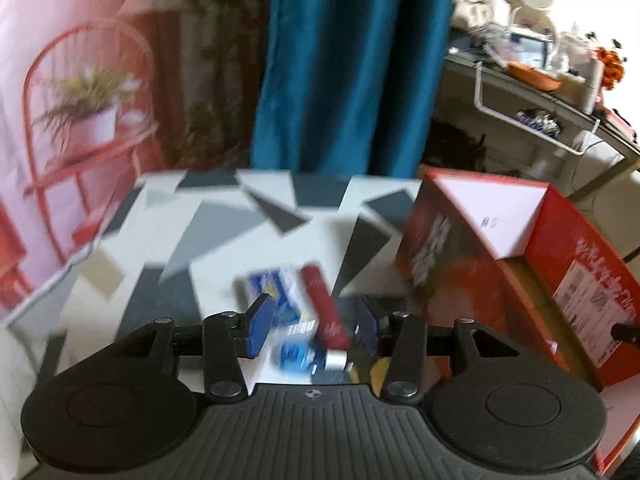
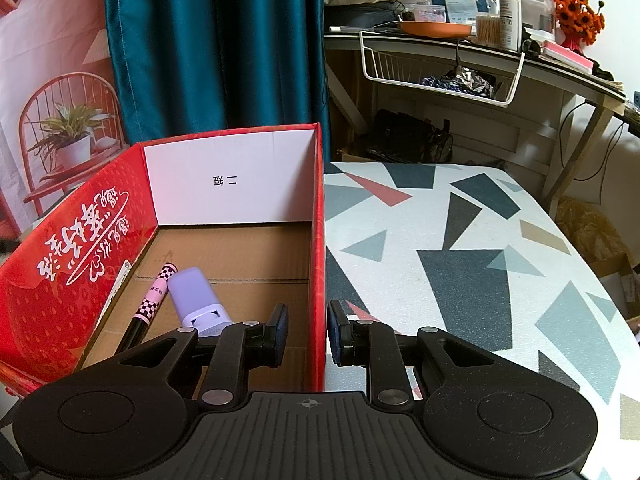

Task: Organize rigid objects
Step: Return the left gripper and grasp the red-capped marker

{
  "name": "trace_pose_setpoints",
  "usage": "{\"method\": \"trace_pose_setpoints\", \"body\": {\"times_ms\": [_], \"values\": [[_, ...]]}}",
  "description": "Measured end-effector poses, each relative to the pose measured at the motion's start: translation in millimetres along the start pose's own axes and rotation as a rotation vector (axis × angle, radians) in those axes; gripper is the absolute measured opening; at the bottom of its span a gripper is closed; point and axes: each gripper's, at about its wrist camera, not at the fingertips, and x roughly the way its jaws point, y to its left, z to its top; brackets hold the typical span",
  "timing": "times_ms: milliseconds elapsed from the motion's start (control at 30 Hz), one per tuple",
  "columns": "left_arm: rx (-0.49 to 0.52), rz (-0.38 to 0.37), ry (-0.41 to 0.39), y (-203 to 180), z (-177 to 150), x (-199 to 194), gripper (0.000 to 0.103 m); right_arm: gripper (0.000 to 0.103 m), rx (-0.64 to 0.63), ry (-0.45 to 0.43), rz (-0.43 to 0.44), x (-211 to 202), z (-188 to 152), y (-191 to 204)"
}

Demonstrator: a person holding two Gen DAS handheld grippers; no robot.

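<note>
1. Left gripper (image 1: 316,326): jaws spread, empty; red tube (image 1: 322,304), blue-white box (image 1: 276,294) and blue item (image 1: 296,356) lie between them, blurred.
2. Right gripper (image 2: 307,330): jaws apart, straddling red box (image 2: 318,240) wall at frame centre.
3. Box holds pen (image 2: 154,296) and lilac case (image 2: 196,300), lower left.
4. Table (image 2: 460,248) right of box.

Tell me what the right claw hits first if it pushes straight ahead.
Most likely the red box's right wall: the right claw is open and straddles that wall's near edge, one finger inside the box, one over the table. Depth is uncertain.
</note>
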Motion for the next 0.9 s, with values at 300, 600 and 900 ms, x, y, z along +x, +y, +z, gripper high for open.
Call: {"method": "trace_pose_setpoints", "body": {"times_ms": [300, 600, 900], "values": [[-0.068, -0.075, 0.159, -5.7, -51.6, 12.4, 0.048, 0.021, -0.002, 0.000, -0.001, 0.1, -0.3, 0.2], [0.014, -0.045, 0.202, -24.6, -78.6, 15.5, 0.035, 0.021, -0.003, -0.001, -0.001, 0.1, -0.1, 0.5], [0.014, 0.034, 0.166, -17.9, -76.3, 19.7, 0.016, 0.021, -0.006, -0.001, -0.001, -0.2, -0.1, 0.5]]}}
